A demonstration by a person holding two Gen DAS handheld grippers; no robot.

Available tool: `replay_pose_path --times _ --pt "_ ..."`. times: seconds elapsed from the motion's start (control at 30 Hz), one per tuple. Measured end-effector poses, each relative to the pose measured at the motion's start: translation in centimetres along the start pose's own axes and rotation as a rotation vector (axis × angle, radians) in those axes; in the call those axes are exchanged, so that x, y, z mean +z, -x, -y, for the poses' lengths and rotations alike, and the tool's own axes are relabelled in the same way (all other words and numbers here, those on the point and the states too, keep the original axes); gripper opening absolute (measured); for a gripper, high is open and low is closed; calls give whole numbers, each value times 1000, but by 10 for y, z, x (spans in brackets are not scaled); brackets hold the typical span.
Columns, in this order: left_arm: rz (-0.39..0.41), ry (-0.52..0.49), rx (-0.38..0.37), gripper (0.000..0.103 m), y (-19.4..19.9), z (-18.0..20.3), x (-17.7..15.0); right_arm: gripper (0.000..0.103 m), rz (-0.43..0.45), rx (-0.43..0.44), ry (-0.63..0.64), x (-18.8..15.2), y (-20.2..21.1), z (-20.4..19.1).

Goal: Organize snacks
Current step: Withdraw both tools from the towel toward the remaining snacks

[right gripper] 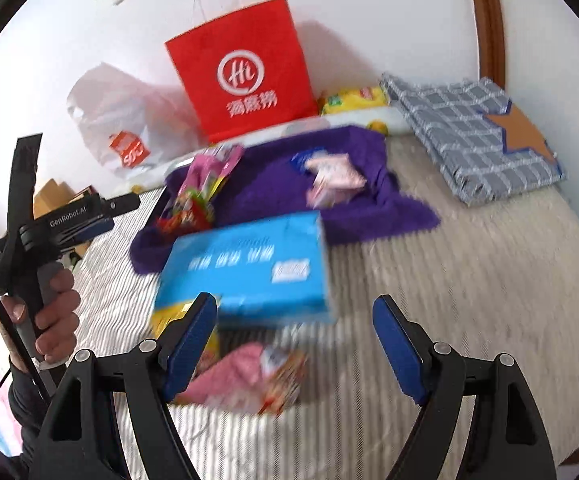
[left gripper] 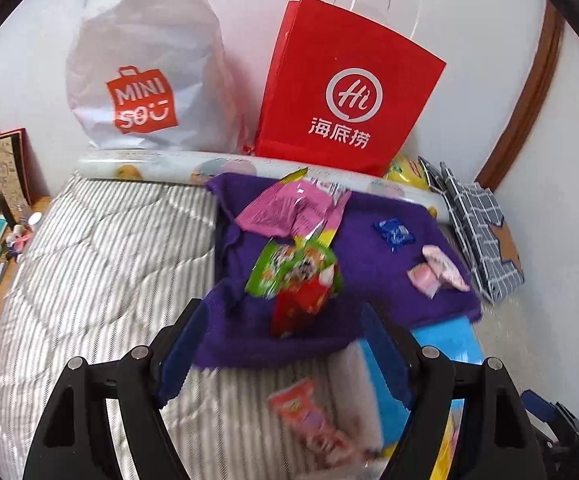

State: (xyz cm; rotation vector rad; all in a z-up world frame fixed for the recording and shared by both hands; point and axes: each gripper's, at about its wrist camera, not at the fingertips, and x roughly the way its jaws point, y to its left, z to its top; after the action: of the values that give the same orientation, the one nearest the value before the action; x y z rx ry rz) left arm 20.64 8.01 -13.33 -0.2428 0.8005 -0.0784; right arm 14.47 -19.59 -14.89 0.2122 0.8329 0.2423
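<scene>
Clearly, both claws stood released with nothing between their blue pads. The left claw [left gripper: 281,360] hung over the striped bed quilt [left gripper: 101,264], its opening framing the near edge of a purple cloth [left gripper: 389,272] spread on the bed. Just beyond its tips, on that cloth, lay a green-and-red snack packet [left gripper: 297,280], and farther still a pink snack bag [left gripper: 289,212] overlapping it. A small blue wrapped sweet [left gripper: 394,232] and a pale pink packet [left gripper: 437,272] lay on the right part of the cloth, well apart from the claw. Near and low between the fingers, a blurred red-and-pink snack pack [left gripper: 309,420] rested on the quilt.

The right claw [right gripper: 293,344] hovered over the same bed, with a light blue box [right gripper: 249,268] just past its tips, lying partly on the purple cloth's near edge. A pink-and-red packet [right gripper: 249,376] lay on the quilt between its fingers, untouched, and a yellow packet [right gripper: 165,316] peeked out beside the left finger. Against the far wall stood a red paper bag [right gripper: 245,68], a white plastic bag [right gripper: 129,124] to its left, and a folded checked bag [right gripper: 473,136] at the right. At the left, a hand [right gripper: 55,308] gripped the other tool's handle.
</scene>
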Motion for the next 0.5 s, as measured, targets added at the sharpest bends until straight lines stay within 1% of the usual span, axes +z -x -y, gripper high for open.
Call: replay_pose_path --times 0.13,0.27,0.37,0.5 --pt "-8 10 2 77 16 -14 -13 81 -40 9 5 -11 -11 -12" --pt "-20 4 7 77 32 -21 -24 81 -70 -46 50 -23 -22 -26" --pt "-17 -22 23 77 42 -22 -34 81 -83 -53 68 -34 -22 -27" --pt "-30 -28 25 77 47 -21 -41 81 -81 -63 71 -45 -15 -20"
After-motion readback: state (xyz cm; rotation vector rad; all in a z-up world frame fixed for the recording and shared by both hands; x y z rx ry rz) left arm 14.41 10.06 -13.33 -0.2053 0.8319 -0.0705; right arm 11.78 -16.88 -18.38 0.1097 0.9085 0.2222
